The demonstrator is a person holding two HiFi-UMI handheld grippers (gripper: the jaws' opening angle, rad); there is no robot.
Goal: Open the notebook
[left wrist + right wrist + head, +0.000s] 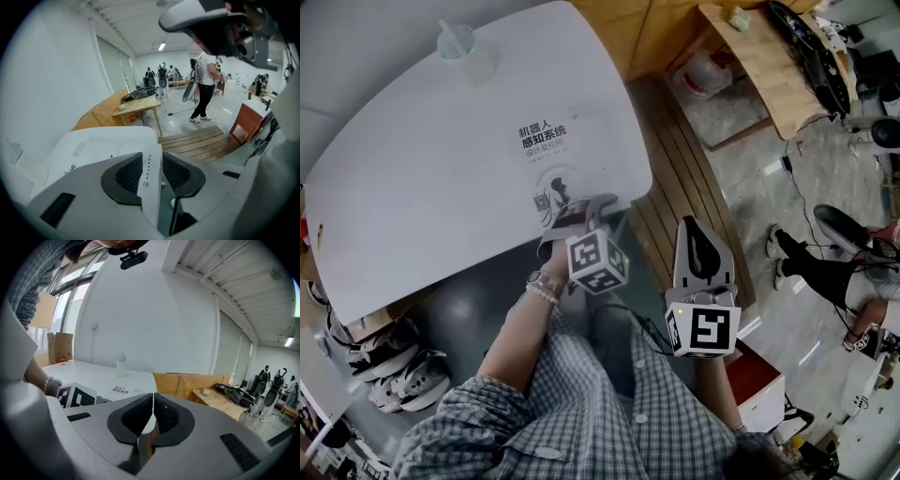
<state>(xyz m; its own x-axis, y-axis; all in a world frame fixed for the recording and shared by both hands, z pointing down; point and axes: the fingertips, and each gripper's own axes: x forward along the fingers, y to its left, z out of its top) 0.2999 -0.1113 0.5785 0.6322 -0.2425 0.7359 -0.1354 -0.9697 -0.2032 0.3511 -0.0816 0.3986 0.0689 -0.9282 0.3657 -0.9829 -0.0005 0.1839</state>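
White notebook, cover printed "机器人感知系统" above a smaller, less legible line, lies closed at the near edge of the white table. Left gripper, jaws apart with nothing gripped, sits over the notebook's near edge. Right gripper, jaws together and empty, is off the table.

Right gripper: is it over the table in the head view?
No, the right gripper hangs past the table's edge, above the wooden slats beside it.
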